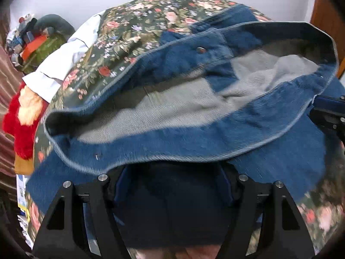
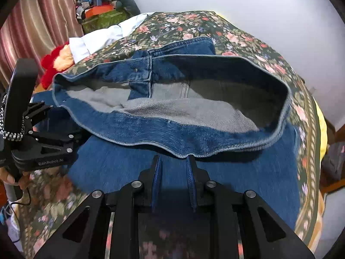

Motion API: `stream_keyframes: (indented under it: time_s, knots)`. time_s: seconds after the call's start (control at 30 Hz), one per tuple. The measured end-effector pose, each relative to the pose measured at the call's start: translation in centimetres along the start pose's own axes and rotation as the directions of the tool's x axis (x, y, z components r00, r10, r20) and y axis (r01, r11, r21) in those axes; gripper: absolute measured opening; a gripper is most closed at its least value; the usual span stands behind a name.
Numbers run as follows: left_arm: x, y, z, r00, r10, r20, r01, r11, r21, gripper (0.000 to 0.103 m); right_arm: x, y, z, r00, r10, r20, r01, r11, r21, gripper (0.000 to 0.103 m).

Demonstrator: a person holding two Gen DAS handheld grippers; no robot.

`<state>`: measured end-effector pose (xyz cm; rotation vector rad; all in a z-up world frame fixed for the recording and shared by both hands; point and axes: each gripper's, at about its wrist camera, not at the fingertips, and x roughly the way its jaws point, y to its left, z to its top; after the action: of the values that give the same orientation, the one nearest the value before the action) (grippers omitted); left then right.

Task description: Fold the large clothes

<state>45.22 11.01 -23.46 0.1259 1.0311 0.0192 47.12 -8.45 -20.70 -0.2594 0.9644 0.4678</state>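
Blue jeans lie on a floral bedspread, their waistband raised and gaping so the grey lining shows. My right gripper is shut on the near hem of that waistband; in the left wrist view it is at the right edge. My left gripper has its fingers spread wide. The waistband hem drapes over its hidden tips, and shadowed denim lies between them with no pad visibly pressing it. The right wrist view has it low at the left, held by a hand.
A white shirt and a red furry item lie at the bed's far left edge. Beyond them stands a cluttered pile by a striped curtain. A yellow cloth hangs off the right side.
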Motion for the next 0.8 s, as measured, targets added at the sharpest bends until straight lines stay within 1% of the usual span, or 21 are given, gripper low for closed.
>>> stream_keyframes:
  time_s: [0.1, 0.17, 0.2, 0.27, 0.3, 0.33, 0.37, 0.4, 0.47, 0.53, 0.57, 0.63, 0.73, 0.8]
  knots:
    - [0.7, 1.5, 2.1, 1.0, 0.008, 0.021, -0.008, 1.0, -0.027, 0.067, 1.6, -0.4, 2.3, 1.0, -0.026, -0.007, 0.026, 0.999, -0.024, 0.019]
    - [0.6, 3.0, 4.0, 0.998, 0.034, 0.061, -0.03, 0.998, -0.059, 0.065, 2.2, -1.3, 4.1, 0.998, -0.056, 0.02, 0.056, 0.998, -0.007, 0.019]
    - [0.6, 3.6, 5.0, 0.997, 0.039, 0.074, -0.034, 0.997, -0.069, 0.065, 2.4, -1.9, 5.0, 0.997, -0.058, 0.044, 0.057, 0.998, 0.014, 0.019]
    - [0.9, 4.5, 6.5, 0.997, 0.015, 0.08, -0.009, 0.996, -0.084, 0.062, 2.4, -2.7, 6.2, 0.995, -0.055, 0.087, 0.049, 0.997, 0.062, 0.019]
    - [1.2, 4.8, 7.1, 0.997, 0.015, 0.076, -0.009, 0.996, -0.087, 0.061, 2.4, -3.1, 6.8, 0.992, -0.069, 0.109, 0.06, 0.994, 0.088, 0.019]
    - [1.6, 5.0, 7.7, 0.997, 0.03, 0.068, -0.023, 0.995, -0.092, 0.058, 2.3, -3.4, 7.2, 0.987, -0.107, 0.122, 0.093, 0.989, 0.116, 0.019]
    - [1.9, 5.2, 8.0, 0.998, 0.031, 0.057, -0.025, 0.994, -0.104, 0.058, 2.1, -3.8, 7.6, 0.983, -0.119, 0.139, 0.1, 0.985, 0.142, 0.019]
    - [1.9, 5.4, 8.2, 0.999, 0.022, 0.05, -0.016, 0.992, -0.123, 0.057, 1.7, -4.3, 7.9, 0.982, -0.108, 0.158, 0.08, 0.981, 0.174, 0.019]
    - [1.4, 5.8, 8.3, 0.999, 0.004, 0.054, 0.006, 0.985, -0.174, 0.057, 1.0, -5.1, 8.1, 0.981, -0.096, 0.17, 0.056, 0.972, 0.227, 0.019]
    - [-0.1, 6.2, 8.1, 0.996, -0.009, 0.094, 0.029, 0.975, -0.219, 0.057, -0.1, -5.8, 8.0, 0.977, -0.11, 0.185, 0.058, 0.962, 0.265, 0.019]
    - [-0.7, 6.4, 8.2, 0.994, -0.007, 0.108, 0.032, 0.973, -0.228, 0.058, -0.7, -6.2, 7.8, 0.977, -0.103, 0.189, 0.048, 0.96, 0.274, 0.019]
    - [-2.3, 6.8, 8.4, 0.991, 0.005, 0.132, 0.025, 0.974, -0.227, 0.061, -1.7, -6.6, 7.5, 0.981, -0.08, 0.178, 0.028, 0.96, 0.278, 0.019]
    - [-4.8, 7.4, 8.5, 0.987, 0.042, 0.153, -0.008, 0.976, -0.217, 0.063, -3.5, -6.5, 6.9, 0.984, -0.056, 0.17, 0.011, 0.966, 0.258, 0.019]
    - [-6.4, 7.9, 8.1, 0.985, 0.037, 0.167, 0.0, 0.977, -0.213, 0.066, -4.8, -5.5, 6.3, 0.984, -0.048, 0.17, 0.007, 0.973, 0.23, 0.019]
